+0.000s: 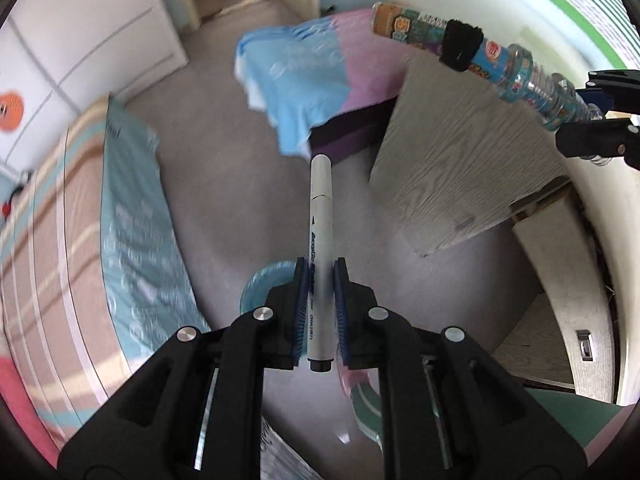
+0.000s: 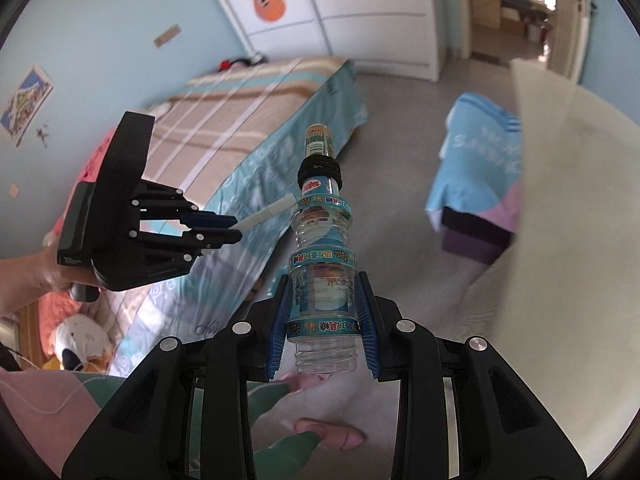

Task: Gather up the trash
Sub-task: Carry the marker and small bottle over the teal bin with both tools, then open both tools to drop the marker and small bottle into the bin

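My left gripper (image 1: 319, 270) is shut on a white marker pen (image 1: 320, 216) that points forward, held in the air above the grey floor. It also shows in the right wrist view (image 2: 236, 229) with the pen (image 2: 266, 212) sticking out. My right gripper (image 2: 324, 280) is shut on a clear plastic bottle (image 2: 322, 236) with a blue printed label and a black band around its neck, held up over the floor. The bottle shows in the left wrist view (image 1: 480, 52) at the upper right, with the right gripper (image 1: 596, 120) at its end.
A bed (image 2: 224, 120) with a striped cover stands on the left. A blue and pink cloth (image 1: 312, 76) drapes over a purple block. A grey wood-grain board (image 1: 460, 152) and a white wardrobe (image 2: 360, 8) are nearby. Feet in green slippers (image 2: 296, 444) are below.
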A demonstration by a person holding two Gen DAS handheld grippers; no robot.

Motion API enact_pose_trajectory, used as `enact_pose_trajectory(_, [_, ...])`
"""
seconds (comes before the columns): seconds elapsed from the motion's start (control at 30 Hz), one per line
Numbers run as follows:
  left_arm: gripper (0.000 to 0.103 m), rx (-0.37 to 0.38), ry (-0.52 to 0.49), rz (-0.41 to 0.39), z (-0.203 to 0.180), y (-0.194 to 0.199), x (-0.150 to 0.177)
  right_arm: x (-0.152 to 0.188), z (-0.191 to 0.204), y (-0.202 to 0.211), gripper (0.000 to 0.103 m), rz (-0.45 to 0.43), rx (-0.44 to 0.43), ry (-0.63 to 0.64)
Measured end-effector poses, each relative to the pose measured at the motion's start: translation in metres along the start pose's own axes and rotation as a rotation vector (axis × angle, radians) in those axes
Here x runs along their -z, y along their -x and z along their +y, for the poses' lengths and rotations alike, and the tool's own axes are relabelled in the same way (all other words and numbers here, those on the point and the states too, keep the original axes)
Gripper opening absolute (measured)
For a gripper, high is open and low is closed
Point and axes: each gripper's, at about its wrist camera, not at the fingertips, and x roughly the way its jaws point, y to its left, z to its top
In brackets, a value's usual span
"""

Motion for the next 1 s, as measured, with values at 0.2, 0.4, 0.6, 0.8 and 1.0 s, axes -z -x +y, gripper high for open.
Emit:
enact_pose_trajectory(0.2, [0.011,0.002,0.131,0.118,0.056,-0.053,0.052,-0.008,0.029,-0.103,0.033,0.184,-0.044,-0.008])
enact_pose_trajectory(0.4, [0.011,0.036,0.180,0.217,0.090,-0.117,0.087,0.017,0.042,-0.214,0.033,0.391,-0.055,-0.062])
enact_pose_trajectory(0.6, [0.011,0.097,0.224,0.301,0.117,-0.192,0.111,0.052,0.036,-0.307,0.033,0.535,-0.058,-0.152])
enact_pose_trajectory(0.8, [0.011,0.124,0.283,0.398,0.132,-0.271,0.126,0.092,0.018,-0.390,0.033,0.639,-0.064,-0.301])
enact_pose_trajectory(1.0, [0.011,0.161,0.359,0.445,0.144,-0.323,0.135,0.118,0.004,-0.449,0.034,0.683,-0.060,-0.448])
